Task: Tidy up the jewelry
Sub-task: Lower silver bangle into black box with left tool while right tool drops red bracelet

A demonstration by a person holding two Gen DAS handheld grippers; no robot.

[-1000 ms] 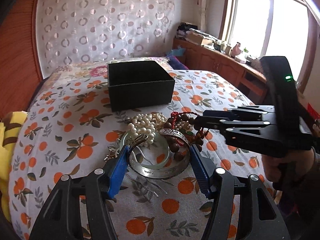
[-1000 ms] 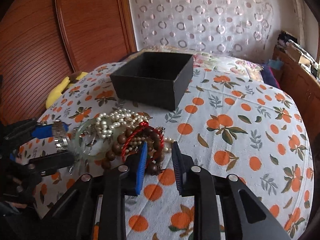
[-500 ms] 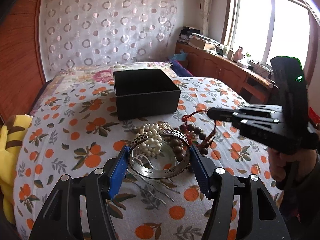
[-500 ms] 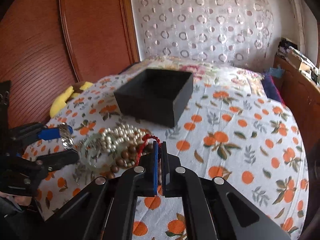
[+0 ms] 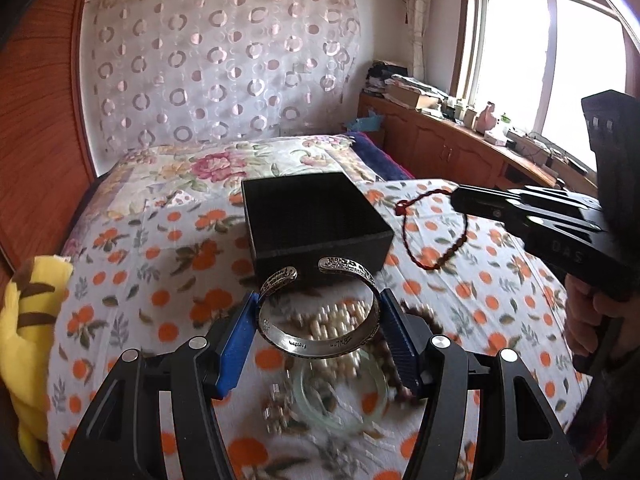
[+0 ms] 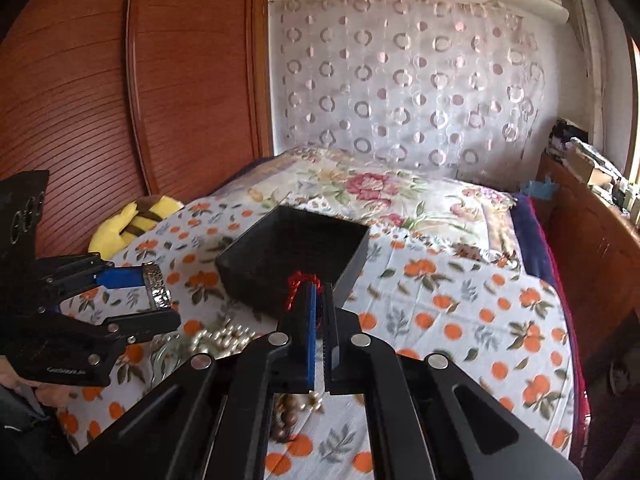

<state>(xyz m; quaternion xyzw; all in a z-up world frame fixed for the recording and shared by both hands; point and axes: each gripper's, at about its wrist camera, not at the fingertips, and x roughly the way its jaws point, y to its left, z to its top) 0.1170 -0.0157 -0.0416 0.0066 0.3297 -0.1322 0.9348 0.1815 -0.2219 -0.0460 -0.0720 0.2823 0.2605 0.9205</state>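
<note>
Both your grippers hover just before the black box (image 5: 312, 216): left gripper (image 5: 318, 330) clamps the silver cuff (image 5: 320, 312), right gripper (image 6: 319, 320) pinches the red bracelet (image 5: 434, 232); pearls (image 6: 218, 338) lie beneath.

Left tool (image 5: 318, 334), which earlier straddled the silver cuff bangle (image 5: 318, 312) lying on the bed (image 5: 120, 280), now carries it raised before the black box (image 5: 314, 222). Right tool (image 6: 318, 304), open a second ago, has closed on the red cord bracelet (image 5: 434, 232) and lifted it off the jewelry pile (image 5: 340, 364).

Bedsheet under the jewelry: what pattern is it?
Oranges with green leaves on white bedsheet, clearest in the right wrist view.
</note>
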